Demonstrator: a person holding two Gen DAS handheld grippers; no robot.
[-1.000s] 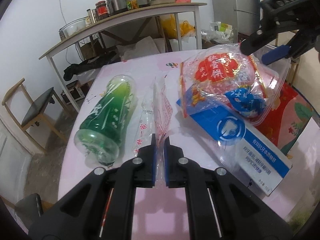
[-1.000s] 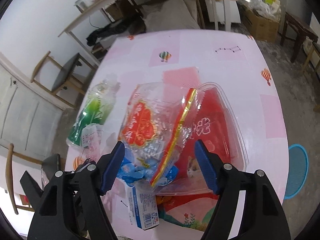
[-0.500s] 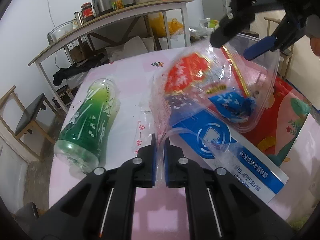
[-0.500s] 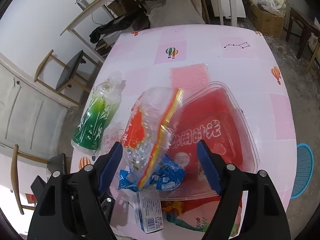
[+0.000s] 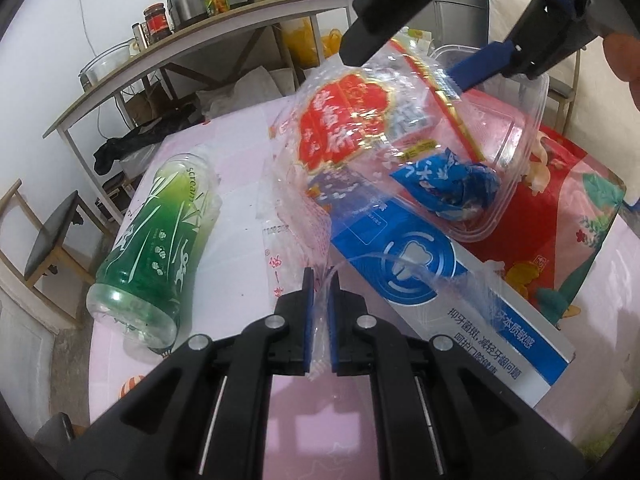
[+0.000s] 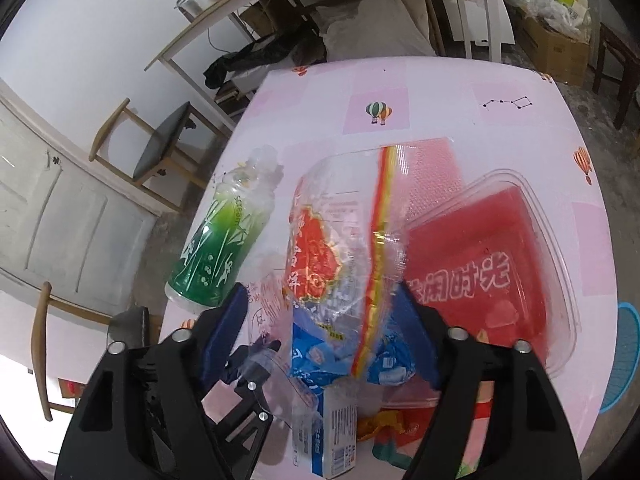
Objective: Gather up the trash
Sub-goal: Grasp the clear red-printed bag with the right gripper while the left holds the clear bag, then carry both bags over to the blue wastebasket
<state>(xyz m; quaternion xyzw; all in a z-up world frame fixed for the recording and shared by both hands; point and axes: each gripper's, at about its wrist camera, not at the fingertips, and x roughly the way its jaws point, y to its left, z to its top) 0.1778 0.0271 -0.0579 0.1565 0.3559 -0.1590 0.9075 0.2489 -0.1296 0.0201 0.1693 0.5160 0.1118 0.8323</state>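
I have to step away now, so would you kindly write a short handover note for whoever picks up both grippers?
Left gripper: shut on the edge of the clear plastic bag.
Right gripper: fingers closing around the red-printed wrapper, not yet pinching it.
On the pink table: green bottle lying on its side, blue toothpaste box, clear clamshell container over red packaging, blue wrapper.
Done: bag held. No other piece looks collected.
Left: secure the wrapper, then gather bottle, box, container and wrappers.
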